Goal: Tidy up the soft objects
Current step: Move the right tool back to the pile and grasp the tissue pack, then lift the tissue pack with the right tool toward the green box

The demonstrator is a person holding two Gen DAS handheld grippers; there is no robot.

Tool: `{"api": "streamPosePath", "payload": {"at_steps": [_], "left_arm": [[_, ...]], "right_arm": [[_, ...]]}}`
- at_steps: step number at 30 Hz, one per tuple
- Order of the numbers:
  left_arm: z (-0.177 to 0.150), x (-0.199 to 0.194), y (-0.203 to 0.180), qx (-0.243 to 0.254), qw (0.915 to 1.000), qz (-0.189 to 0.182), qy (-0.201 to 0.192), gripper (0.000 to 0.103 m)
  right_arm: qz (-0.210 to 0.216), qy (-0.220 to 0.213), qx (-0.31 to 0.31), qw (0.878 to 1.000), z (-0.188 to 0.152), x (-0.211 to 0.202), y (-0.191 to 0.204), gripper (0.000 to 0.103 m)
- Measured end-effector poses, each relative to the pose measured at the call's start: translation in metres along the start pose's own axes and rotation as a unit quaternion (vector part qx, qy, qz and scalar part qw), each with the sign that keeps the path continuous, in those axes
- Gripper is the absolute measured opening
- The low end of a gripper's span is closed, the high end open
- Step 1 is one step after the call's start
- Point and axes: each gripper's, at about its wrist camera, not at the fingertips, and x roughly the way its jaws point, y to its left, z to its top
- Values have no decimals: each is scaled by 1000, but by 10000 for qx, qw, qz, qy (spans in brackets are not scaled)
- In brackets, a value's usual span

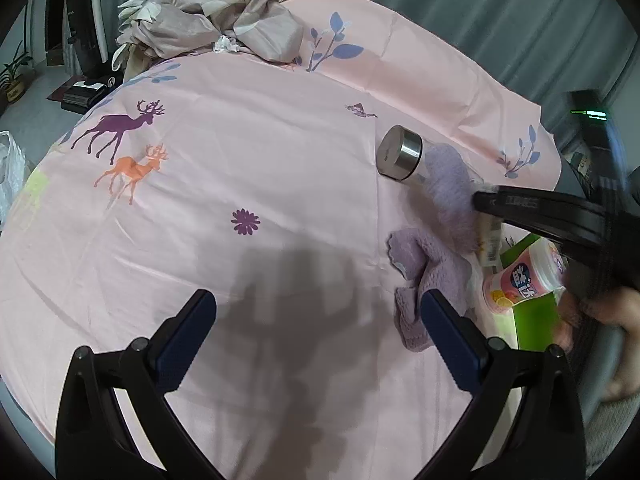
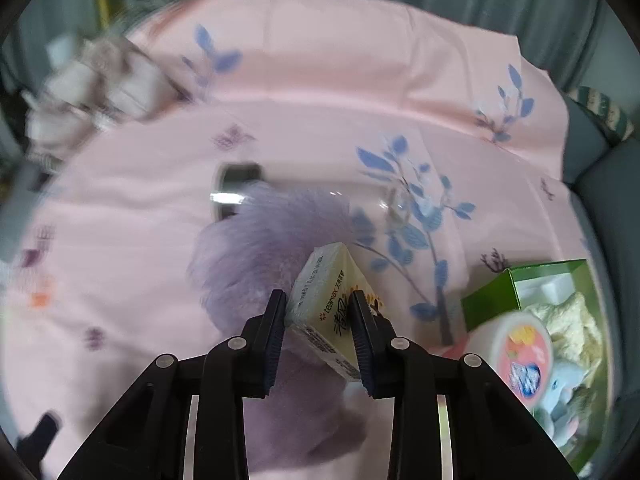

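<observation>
The left tongs hang with jaws wide apart over the pink sheet, nothing between them. Just right of their right finger lies the purple towel, crumpled, its lower edge touching that finger's outer side in the left wrist view.

Right of the towel, the right tongs are clamped on a tissue pack: both pads press its sides, and the pack sticks out tilted past the fingertips. The pack sits over a fluffy purple cloth, blurred in the right wrist view. Behind the towel a bottle with a steel cap lies on its side, the fluffy cloth against it. Right of the towel stands a green box with a pink tub and pale soft things inside. A hand grips the right tongs at the far right edge.

The sheet bears printed deer, blue leaves and a purple flower. Far left of the towel, at the sheet's back edge, is a heap of beige fabric. Grey curtains hang behind.
</observation>
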Motion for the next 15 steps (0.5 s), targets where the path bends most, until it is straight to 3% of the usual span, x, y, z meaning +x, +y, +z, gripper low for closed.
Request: {"api": "streamPosePath", "payload": {"at_steps": [7,11,15], "left_arm": [[0,0,4,-97,9999,67,30,102],[1,-3,10,-208,9997,103,2,102],[1,-2,13,-275,9995,172,30,102]], "right_arm": [[1760,10,422,9835,-41,-38,-9,33],[2276,119,762,9707,-66,-36,-20,33],[2600,597,1183,9565,-90,-8,-31,33]]}}
